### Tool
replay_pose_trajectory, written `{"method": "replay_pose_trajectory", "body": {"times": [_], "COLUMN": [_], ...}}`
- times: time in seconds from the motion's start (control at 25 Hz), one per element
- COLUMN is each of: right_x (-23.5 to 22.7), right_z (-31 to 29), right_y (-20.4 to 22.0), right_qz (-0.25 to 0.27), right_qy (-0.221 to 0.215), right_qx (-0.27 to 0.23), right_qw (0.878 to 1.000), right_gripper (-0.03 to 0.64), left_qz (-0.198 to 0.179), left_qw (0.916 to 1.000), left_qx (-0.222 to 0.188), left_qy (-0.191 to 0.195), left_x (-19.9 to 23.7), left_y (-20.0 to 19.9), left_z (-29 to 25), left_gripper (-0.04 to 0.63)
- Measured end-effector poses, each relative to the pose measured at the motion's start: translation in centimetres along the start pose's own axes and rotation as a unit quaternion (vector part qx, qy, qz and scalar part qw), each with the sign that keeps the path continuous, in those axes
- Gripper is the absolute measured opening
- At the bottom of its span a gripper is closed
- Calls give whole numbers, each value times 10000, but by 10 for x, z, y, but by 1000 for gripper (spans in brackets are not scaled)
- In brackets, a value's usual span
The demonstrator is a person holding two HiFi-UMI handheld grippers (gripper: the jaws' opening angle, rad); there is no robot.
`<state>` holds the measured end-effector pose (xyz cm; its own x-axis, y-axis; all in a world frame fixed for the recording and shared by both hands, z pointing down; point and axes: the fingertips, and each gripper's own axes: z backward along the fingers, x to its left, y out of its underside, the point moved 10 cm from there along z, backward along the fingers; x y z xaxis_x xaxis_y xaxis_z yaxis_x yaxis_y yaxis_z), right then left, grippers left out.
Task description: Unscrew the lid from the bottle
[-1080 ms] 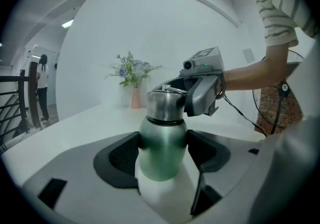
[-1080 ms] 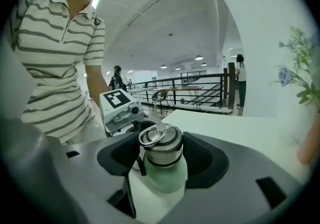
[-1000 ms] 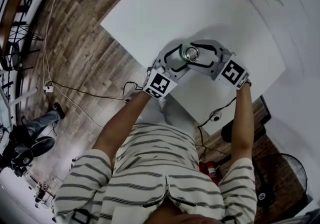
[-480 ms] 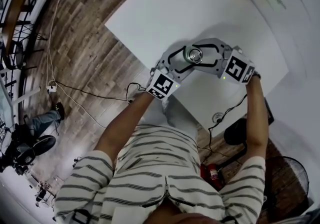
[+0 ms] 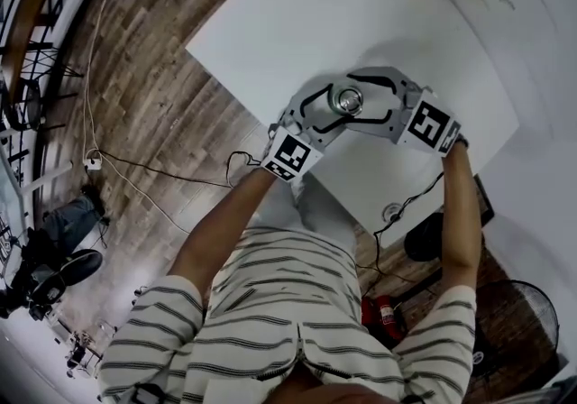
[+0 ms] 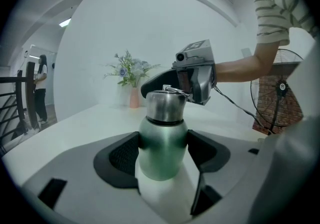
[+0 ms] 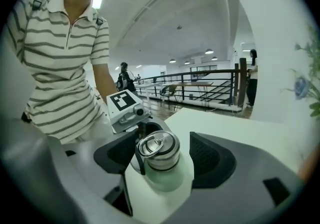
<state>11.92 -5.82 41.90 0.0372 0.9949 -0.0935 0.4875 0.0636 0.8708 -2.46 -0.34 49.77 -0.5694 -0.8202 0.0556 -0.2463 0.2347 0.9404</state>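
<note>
On white table [image 5: 361, 14], green bottle [image 6: 162, 148], lid [image 6: 165, 105] on

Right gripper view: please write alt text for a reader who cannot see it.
The right gripper has just opened its jaws, which stand apart on either side of the steel lid of a green bottle over a white table. A person in a striped shirt stands behind.

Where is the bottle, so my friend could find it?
Find the big white table, then its near side by the person, where the two grey grippers meet. The left gripper squeezes the bottle; the right gripper, its jaws just opened wider, sits loosely around the lid. It's pale green with a shiny silver ringed lid, unlike the pink flower vase far away.
</note>
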Motion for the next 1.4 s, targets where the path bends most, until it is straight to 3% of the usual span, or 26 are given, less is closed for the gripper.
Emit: {"method": "replay_pose_trajectory", "body": {"times": [0.12,0.2,0.4,0.56,0.92,1.12,1.4], "right_x": [15,22,42,59,81,77,77], "right_z": [2,7,3,-13,-34,-41,-49], "right_y": [-7,-8,0,3,6,7,6], "right_qz": [-141,-311,-1046,-1357,-1898,-1970,-1828], "right_qy": [531,1164,2774,3715,4966,5152,5207], "right_qx": [-302,-633,-1493,-1532,-1338,-1182,-1098], "right_qw": [9980,9907,9433,9056,8364,8257,8267], "right_gripper": [337,337,307,305,298,276,240], "left_qz": [-8,-3,58,63,30,49,37], "left_qw": [10000,10000,10000,10000,10000,9999,9999], "left_qx": [53,54,0,3,9,8,-10], "left_qy": [-3,-5,-38,-41,-75,-107,-100], "left_x": [-1,1,1,0,-3,-1,0], "left_y": [1,-1,0,1,1,3,0], "left_z": [6,6,1,4,2,1,3], "left_gripper": [307,307,307,307,307,307,307]}}
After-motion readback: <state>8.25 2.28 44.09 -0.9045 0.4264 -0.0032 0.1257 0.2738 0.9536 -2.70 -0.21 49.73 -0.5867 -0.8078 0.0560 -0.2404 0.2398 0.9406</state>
